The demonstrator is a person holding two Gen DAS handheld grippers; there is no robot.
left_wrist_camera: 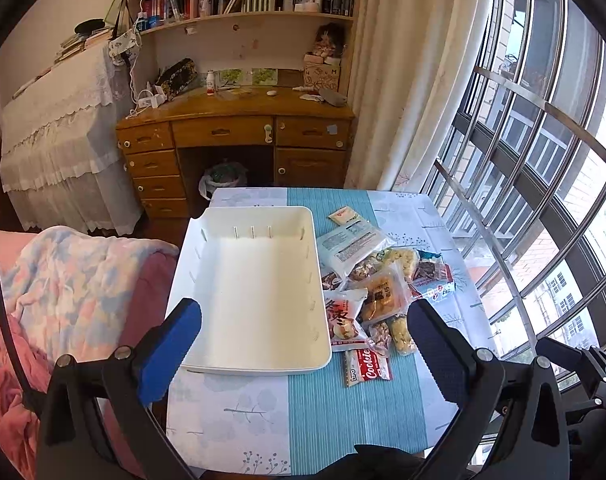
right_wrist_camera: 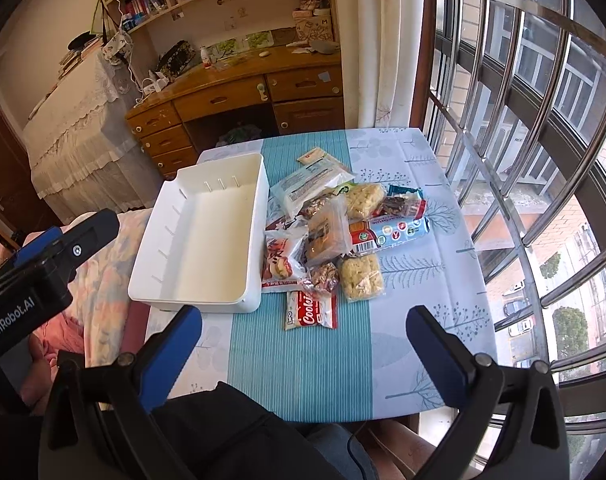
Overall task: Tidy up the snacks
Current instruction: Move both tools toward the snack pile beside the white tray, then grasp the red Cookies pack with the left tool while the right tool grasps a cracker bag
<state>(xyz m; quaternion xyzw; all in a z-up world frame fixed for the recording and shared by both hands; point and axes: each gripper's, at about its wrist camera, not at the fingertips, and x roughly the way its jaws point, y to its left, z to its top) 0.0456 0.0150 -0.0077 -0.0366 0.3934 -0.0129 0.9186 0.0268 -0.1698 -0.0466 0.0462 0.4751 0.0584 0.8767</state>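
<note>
An empty white bin (left_wrist_camera: pixel 255 300) (right_wrist_camera: pixel 199 236) sits on the left of the small table. A pile of snack packets (left_wrist_camera: pixel 377 276) (right_wrist_camera: pixel 339 228) lies just right of it, with a red Cookie packet (left_wrist_camera: pixel 368 368) (right_wrist_camera: pixel 311 311) nearest me. A long blue bar packet (right_wrist_camera: pixel 391 232) lies on the pile's right side. My left gripper (left_wrist_camera: pixel 303 344) is open and empty, held above the bin's near edge. My right gripper (right_wrist_camera: pixel 303 348) is open and empty, above the table's near part, short of the Cookie packet. The left gripper's body (right_wrist_camera: pixel 43 264) shows at left in the right wrist view.
The table has a blue and white patterned cloth (left_wrist_camera: pixel 323 412) (right_wrist_camera: pixel 303 360). A bed with a pink and blue quilt (left_wrist_camera: pixel 63 280) lies left of it. A barred window (left_wrist_camera: pixel 543 184) (right_wrist_camera: pixel 543 160) runs along the right. A wooden desk (left_wrist_camera: pixel 235 136) stands behind.
</note>
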